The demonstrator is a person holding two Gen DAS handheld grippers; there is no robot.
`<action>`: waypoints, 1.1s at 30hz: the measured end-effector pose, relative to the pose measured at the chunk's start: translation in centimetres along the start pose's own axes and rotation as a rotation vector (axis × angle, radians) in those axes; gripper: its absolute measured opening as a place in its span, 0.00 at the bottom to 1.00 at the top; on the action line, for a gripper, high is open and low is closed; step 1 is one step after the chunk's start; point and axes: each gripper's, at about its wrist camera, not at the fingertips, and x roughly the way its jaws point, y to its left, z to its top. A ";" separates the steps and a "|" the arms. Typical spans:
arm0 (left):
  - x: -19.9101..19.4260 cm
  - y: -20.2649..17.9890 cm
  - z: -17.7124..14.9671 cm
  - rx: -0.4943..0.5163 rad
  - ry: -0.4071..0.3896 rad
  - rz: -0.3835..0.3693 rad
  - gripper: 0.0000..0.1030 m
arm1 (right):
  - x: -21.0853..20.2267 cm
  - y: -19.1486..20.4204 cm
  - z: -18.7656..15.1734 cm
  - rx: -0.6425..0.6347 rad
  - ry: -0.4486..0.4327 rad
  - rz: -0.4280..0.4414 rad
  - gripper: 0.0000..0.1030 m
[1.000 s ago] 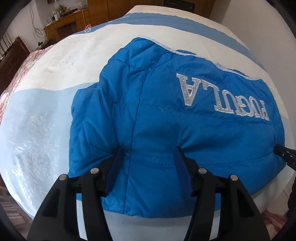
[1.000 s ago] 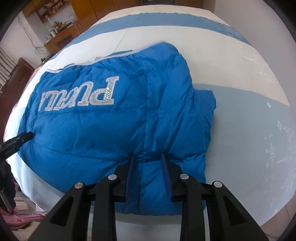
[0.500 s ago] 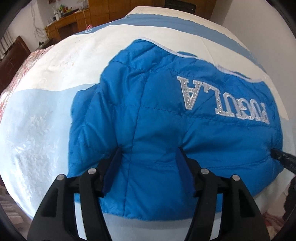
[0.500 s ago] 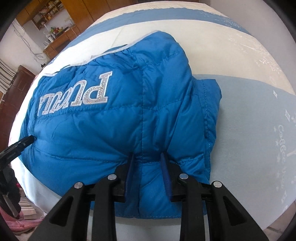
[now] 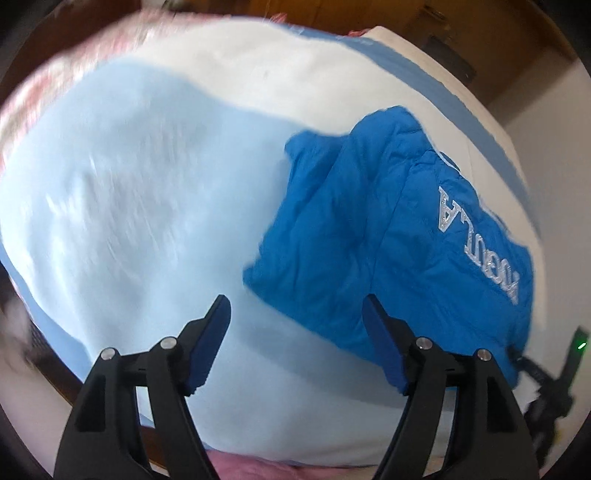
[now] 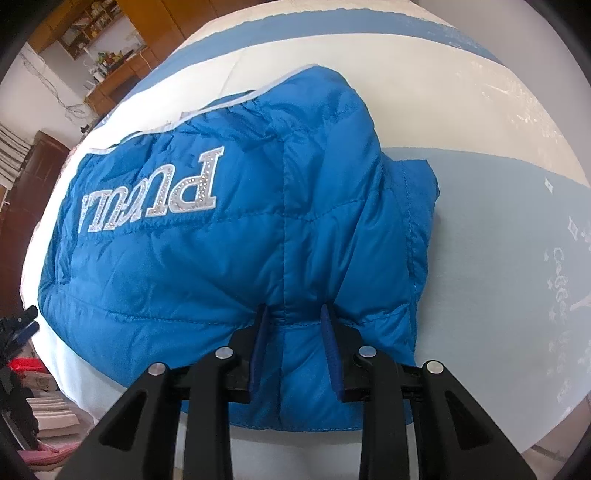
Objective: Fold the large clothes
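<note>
A blue padded jacket (image 6: 229,243) with silver letters lies folded on the bed. It also shows in the left wrist view (image 5: 399,236), at the right. My right gripper (image 6: 295,321) is shut on the jacket's near hem, with cloth bunched between the blue pads. My left gripper (image 5: 297,314) is open and empty. It hangs over the bare sheet just left of the jacket's near corner, touching nothing. The other gripper shows at each view's edge (image 5: 546,384).
The bed has a light blue and white sheet (image 5: 147,206) with a darker blue band at the far side (image 6: 369,26). Wooden cabinets (image 6: 110,74) stand beyond the bed. Stacked items (image 6: 44,417) lie on the floor at the left.
My left gripper has let go of the jacket's hem, opened wide and swung left over the bare sheet. My right gripper keeps its hold on the hem.
</note>
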 end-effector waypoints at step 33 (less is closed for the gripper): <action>6.1 2.4 2.0 -0.165 -0.022 -0.219 0.40 | 1.2 -1.7 -0.7 0.024 0.029 0.024 0.27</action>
